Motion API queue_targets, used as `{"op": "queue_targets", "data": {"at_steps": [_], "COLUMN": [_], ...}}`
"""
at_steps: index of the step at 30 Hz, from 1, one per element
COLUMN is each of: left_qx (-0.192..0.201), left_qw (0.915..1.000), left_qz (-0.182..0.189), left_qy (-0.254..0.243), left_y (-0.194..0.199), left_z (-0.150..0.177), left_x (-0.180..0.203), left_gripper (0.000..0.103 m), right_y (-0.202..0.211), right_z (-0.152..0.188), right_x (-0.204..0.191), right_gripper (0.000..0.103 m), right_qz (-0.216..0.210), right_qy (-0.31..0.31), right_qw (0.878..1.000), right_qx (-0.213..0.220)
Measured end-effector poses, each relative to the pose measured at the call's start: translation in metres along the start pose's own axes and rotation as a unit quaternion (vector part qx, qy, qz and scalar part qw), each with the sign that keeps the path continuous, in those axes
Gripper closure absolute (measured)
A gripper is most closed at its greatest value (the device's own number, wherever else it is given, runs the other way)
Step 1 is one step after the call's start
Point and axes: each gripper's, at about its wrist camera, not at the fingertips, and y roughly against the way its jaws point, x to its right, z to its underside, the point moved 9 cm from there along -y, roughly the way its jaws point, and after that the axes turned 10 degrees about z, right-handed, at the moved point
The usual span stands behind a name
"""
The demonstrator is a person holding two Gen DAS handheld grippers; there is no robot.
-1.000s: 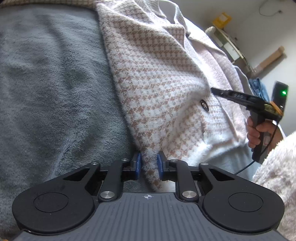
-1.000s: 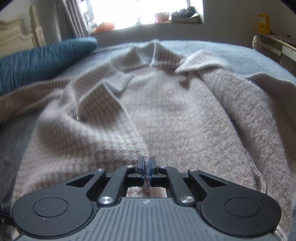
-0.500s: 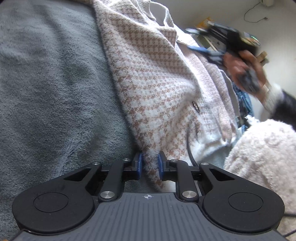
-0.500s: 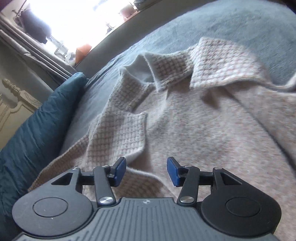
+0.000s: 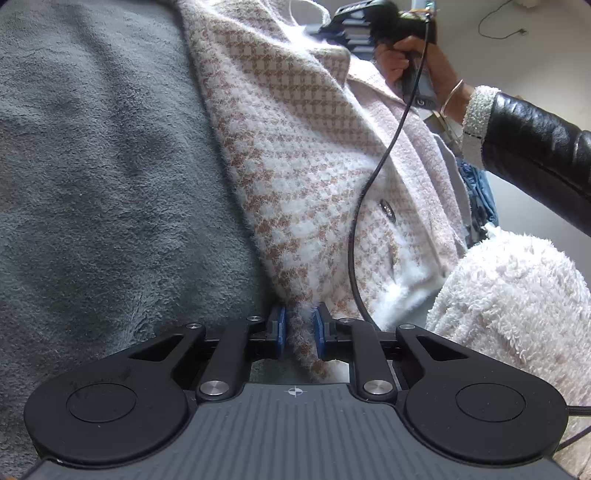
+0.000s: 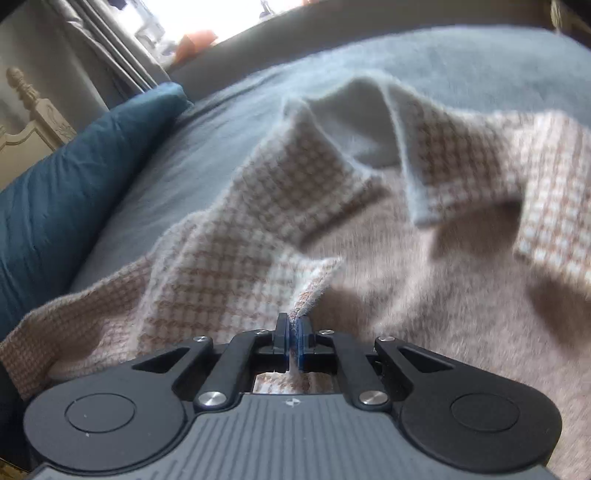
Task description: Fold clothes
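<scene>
A pink-and-white houndstooth knit cardigan (image 5: 295, 147) lies spread on a grey plush blanket (image 5: 103, 166). My left gripper (image 5: 299, 332) is shut on the cardigan's bottom corner, with fabric bunched between the blue pads. In the right wrist view the cardigan (image 6: 240, 258) shows its collar (image 6: 369, 147) and open front. My right gripper (image 6: 293, 343) is shut on the edge of the left front panel near the collar. The right gripper also shows in the left wrist view (image 5: 369, 22), held in a hand at the cardigan's far end.
A dark blue pillow (image 6: 74, 177) lies at the left of the bed by a cream headboard (image 6: 29, 114). A window with curtains is behind. A fluffy white sleeve (image 5: 517, 314) and a black cable (image 5: 373, 177) cross the cardigan's right side.
My right gripper let go of the cardigan's lower part, moved up toward the collar while open, and closed on the front panel edge. My left gripper kept its hold.
</scene>
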Motion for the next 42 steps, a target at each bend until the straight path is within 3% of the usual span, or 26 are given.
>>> {"op": "queue_targets", "data": {"at_steps": [2,4,10,11,12,14,18,21,24,28,33,36,40,42], "left_qx": [-0.001,-0.002,-0.006,-0.007,-0.006,-0.006,-0.001,0.007,0.008,0.008,-0.004,-0.014,-0.02,-0.021], "left_qw": [1.0,0.9999,0.9999,0.9999,0.9999,0.9999,0.9997,0.999,0.9988,0.9986,0.9987,0.9975,0.9955,0.9948], "left_qz": [-0.004,-0.008,-0.012,-0.012,-0.012,-0.011,-0.005,0.003,-0.001,-0.013,-0.044,-0.069,-0.089,-0.094], "left_qy": [-0.004,-0.006,0.002,0.004,0.006,0.01,0.026,0.043,0.049,0.05,0.024,-0.002,-0.026,-0.033], "left_y": [-0.001,-0.003,-0.004,-0.004,-0.004,-0.004,-0.004,-0.003,-0.004,-0.004,-0.003,-0.003,-0.003,-0.002], "left_z": [0.0,0.0,-0.001,-0.002,-0.002,-0.002,-0.003,-0.002,-0.003,-0.004,-0.006,-0.006,-0.004,-0.003], "left_x": [0.001,0.002,-0.001,-0.001,-0.001,-0.002,-0.004,-0.006,-0.005,-0.002,0.003,0.008,0.011,0.012], "left_gripper": [0.085,0.086,0.086,0.086,0.086,0.086,0.086,0.086,0.086,0.086,0.086,0.086,0.085,0.085], "right_y": [0.011,0.01,-0.035,-0.039,-0.039,-0.026,0.02,0.069,0.119,0.168,0.205,0.222,0.222,0.202], "right_z": [-0.019,-0.03,-0.013,-0.009,-0.008,-0.012,-0.02,-0.009,0.019,0.073,0.133,0.166,0.23,0.266], "right_x": [0.004,0.011,0.02,0.023,0.025,0.035,0.065,0.095,0.125,0.149,0.147,0.118,0.074,0.074], "right_gripper": [0.099,0.099,0.098,0.087,0.069,0.054,0.053,0.053,0.053,0.053,0.061,0.078,0.079,0.079], "right_qz": [0.022,0.047,0.122,0.142,0.158,0.169,0.14,0.077,0.039,0.022,0.006,-0.058,-0.108,-0.076], "right_qy": [0.006,0.001,0.051,0.059,0.061,0.045,-0.012,-0.076,-0.116,-0.111,-0.041,0.023,0.153,0.199], "right_qw": [0.998,0.995,0.99,0.987,0.984,0.983,0.988,0.993,0.992,0.994,0.999,0.998,0.982,0.974], "right_qx": [0.059,0.087,0.052,0.047,0.049,0.06,0.069,0.051,0.037,0.01,0.004,0.008,-0.022,-0.073]}}
